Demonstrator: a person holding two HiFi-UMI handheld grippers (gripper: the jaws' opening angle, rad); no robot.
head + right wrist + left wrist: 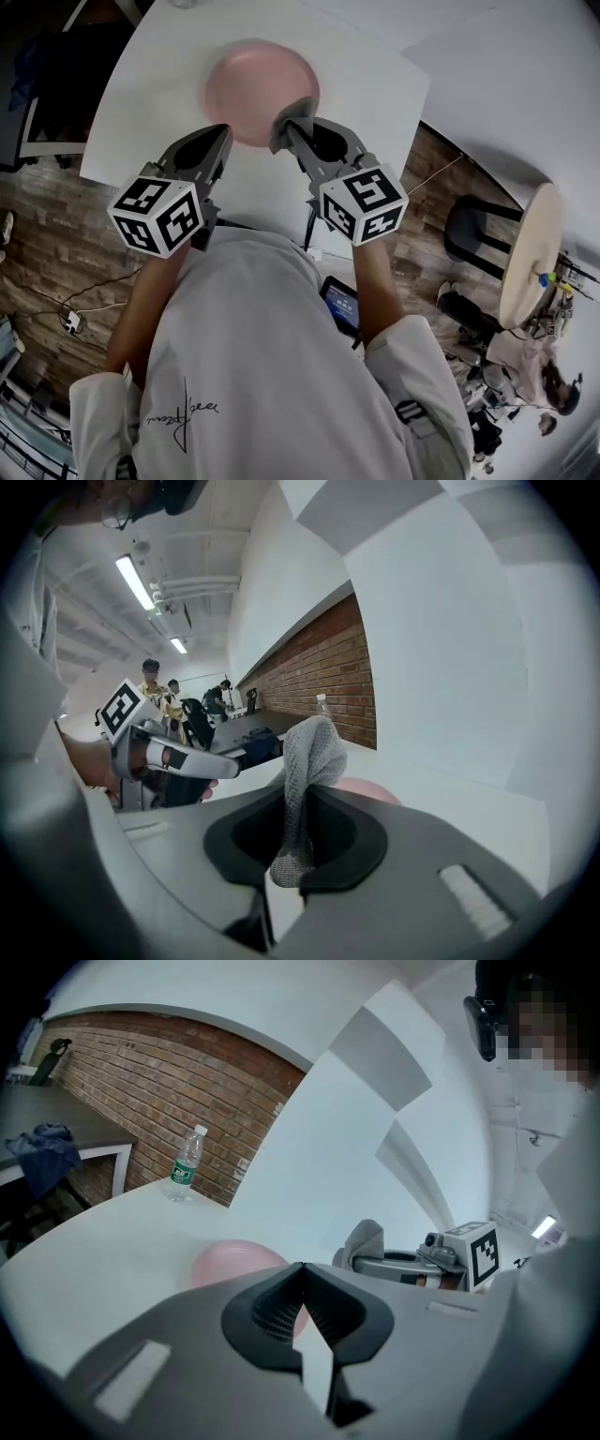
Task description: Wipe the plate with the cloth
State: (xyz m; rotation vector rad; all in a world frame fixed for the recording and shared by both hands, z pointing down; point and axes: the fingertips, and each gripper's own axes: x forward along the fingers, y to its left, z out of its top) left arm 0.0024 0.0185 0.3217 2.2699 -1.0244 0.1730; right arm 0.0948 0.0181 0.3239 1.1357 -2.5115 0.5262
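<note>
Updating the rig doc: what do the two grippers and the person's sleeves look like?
The left gripper and right gripper match: grey plastic bodies tapering to two jaws, black ribbed lining inside. At each rear sits a white cube with black square markers. The shirt is white with short sleeves and a small dark script print.

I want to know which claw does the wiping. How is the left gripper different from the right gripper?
The right gripper pinches a grey cloth; the left gripper is shut with no cloth. The left gripper's tip is by the near left edge of the plate, the right gripper's by its near right edge. Both are shut and point toward the plate.
</note>
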